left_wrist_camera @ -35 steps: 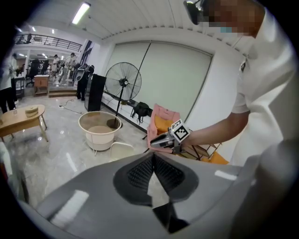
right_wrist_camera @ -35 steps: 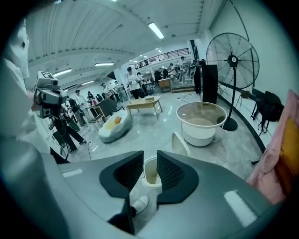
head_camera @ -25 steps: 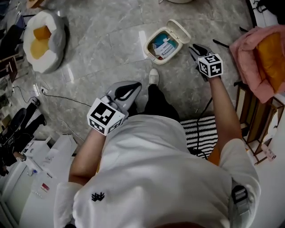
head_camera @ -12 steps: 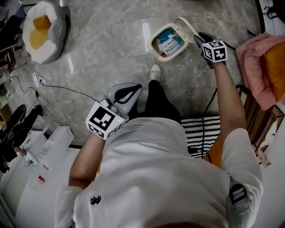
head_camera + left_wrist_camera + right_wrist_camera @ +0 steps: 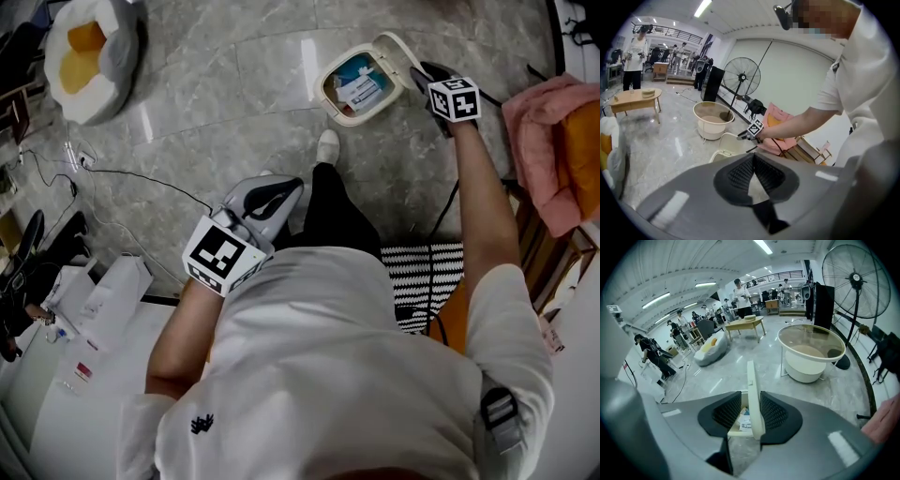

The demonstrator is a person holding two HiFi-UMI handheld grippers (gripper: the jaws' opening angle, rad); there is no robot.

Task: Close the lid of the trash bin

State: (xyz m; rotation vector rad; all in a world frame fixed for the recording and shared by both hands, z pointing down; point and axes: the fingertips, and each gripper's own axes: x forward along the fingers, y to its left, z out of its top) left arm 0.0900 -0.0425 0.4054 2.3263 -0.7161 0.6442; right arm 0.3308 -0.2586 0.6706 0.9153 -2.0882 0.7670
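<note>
The small cream trash bin (image 5: 359, 86) stands on the marble floor with paper rubbish inside, its lid (image 5: 395, 52) tipped up and open. My right gripper (image 5: 424, 75) is at the lid's right edge. In the right gripper view the lid (image 5: 754, 394) stands edge-on between the jaws of the right gripper (image 5: 751, 405); they are opening, with a gap on the left side. My left gripper (image 5: 274, 199) hangs near my leg, far from the bin, jaws together and empty. In the left gripper view, beyond the left gripper (image 5: 753, 157), the bin (image 5: 723, 151) shows.
A grey and orange cushion bed (image 5: 89, 52) lies at the far left, with a black cable (image 5: 141, 176) trailing across the floor. A pink cloth on a wooden rack (image 5: 553, 141) is right of the bin. A striped mat (image 5: 427, 277) lies near my feet. A white basin (image 5: 811, 352) and a fan (image 5: 855, 277) stand beyond.
My right gripper has come in from the bin's right side to the upright lid, and its jaws now stand on either side of the lid's edge. The left gripper has stayed put.
</note>
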